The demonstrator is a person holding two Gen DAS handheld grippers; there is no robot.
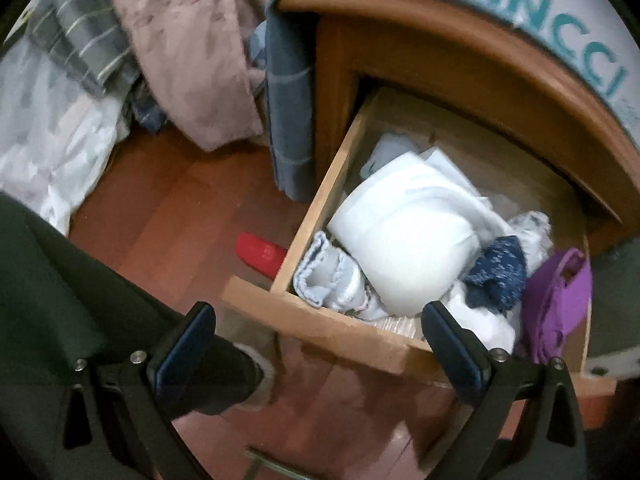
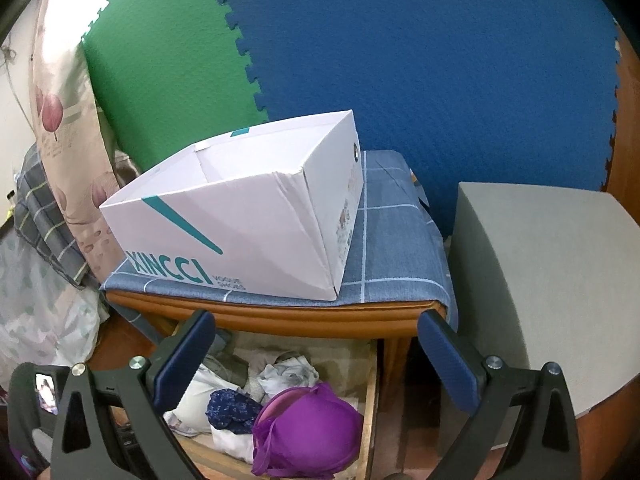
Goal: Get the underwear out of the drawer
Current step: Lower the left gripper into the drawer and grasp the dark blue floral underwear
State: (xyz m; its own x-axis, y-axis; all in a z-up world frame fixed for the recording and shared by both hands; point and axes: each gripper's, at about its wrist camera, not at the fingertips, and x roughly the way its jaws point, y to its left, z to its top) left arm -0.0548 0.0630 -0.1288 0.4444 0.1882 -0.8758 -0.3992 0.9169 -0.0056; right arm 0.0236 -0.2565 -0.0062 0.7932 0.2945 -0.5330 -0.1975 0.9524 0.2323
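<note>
Purple fabric bra [image 2: 308, 424] lying at lower centre of right wrist view, in pulled-out light wooden drawer [image 1: 332, 332], beside navy patterned garment [image 1: 498, 276] and white folded bundle [image 1: 404, 248]. Left gripper [image 1: 318, 344] spread wide, empty, above drawer front. Right gripper [image 2: 316, 354] spread wide, empty, over drawer. White XINCCI cardboard shoebox [image 2: 248, 216] on blue checked cloth [image 2: 392, 248] atop nightstand.
</note>
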